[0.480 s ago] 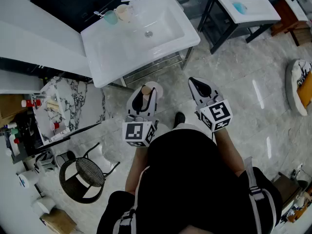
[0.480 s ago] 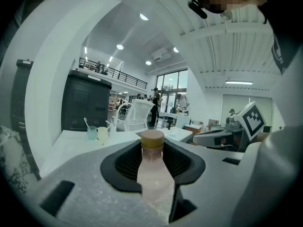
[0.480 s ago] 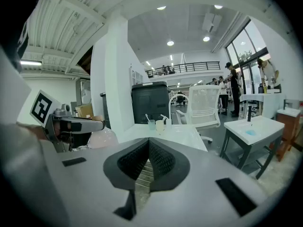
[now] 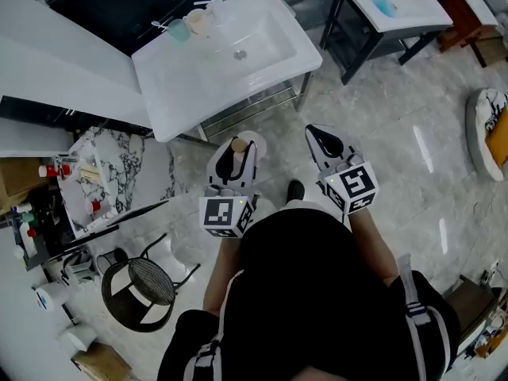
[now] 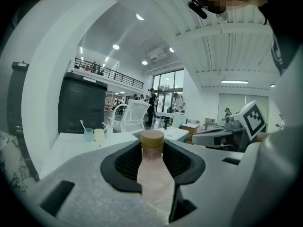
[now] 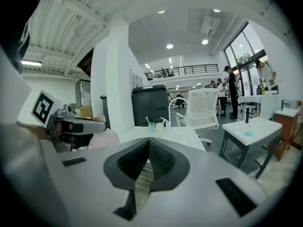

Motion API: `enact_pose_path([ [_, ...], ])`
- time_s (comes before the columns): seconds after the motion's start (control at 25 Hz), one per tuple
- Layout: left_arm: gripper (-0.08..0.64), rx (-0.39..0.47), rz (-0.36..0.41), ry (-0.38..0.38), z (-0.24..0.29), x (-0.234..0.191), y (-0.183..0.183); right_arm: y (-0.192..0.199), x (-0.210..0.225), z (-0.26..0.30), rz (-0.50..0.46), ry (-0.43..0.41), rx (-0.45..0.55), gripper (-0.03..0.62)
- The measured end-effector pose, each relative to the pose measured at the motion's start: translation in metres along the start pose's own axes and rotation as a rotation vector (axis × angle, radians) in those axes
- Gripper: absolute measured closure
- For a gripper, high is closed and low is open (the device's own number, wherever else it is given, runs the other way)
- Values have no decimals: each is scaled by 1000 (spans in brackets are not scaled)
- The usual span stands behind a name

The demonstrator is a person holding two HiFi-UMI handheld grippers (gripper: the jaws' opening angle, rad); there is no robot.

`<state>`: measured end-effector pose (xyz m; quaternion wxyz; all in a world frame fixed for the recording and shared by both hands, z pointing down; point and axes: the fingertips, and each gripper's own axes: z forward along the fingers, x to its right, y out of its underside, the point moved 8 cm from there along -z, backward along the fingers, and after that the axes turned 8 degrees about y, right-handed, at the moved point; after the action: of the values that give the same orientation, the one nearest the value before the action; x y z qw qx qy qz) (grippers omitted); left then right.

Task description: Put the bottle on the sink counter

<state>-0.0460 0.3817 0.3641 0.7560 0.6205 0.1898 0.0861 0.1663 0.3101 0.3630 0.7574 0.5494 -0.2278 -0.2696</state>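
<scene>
Your left tool (image 4: 236, 157) clamps the bottle (image 5: 152, 171) upright, so it can stand on the desk (image 4: 167, 94) at upper centre; your right tool (image 4: 321, 139) is closed, empty.

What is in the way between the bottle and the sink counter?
Nothing that shows. The left claw holds the bottle, and only floor lies between it and the near edge of the sink counter. The cups stand at the counter's far corner, out of the way.
</scene>
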Motion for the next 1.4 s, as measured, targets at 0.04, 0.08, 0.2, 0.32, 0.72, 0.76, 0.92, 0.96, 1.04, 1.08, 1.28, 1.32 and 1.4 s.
enact_pose_path([
  [0.04,414,1,1,1,1,2,0,0,1,-2,1,-4,5,589],
  [0.08,414,2,2,1,2,4,-1,0,3,-4,3,-12,10,588],
  [0.2,415,8,2,-2,4,12,0,2,5,-11,-2,-37,16,588],
  [0.32,414,13,-1,-13,5,20,1,8,8,-19,-22,-42,7,588],
  [0.72,414,20,2,-43,4,26,-2,25,27,-32,29,-21,-18,588],
  [0.76,414,19,3,-44,4,26,-2,25,28,-32,31,-19,-20,588],
  [0.92,414,7,11,-43,6,21,0,26,27,-26,38,-16,-30,588],
  [0.96,414,3,13,-39,7,19,1,26,27,-24,38,-15,-32,588],
  [1.04,414,-3,14,-31,11,13,3,26,26,-18,36,-10,-36,588],
  [1.08,414,-5,13,-27,14,9,4,25,26,-14,35,-6,-38,588],
  [1.28,414,-4,10,-1,38,-18,2,13,32,14,30,22,-43,588],
  [1.32,414,-4,13,3,44,-24,-1,9,34,20,28,27,-46,588],
  [1.4,414,-1,21,11,56,-38,-8,-1,37,36,25,35,-51,588],
])
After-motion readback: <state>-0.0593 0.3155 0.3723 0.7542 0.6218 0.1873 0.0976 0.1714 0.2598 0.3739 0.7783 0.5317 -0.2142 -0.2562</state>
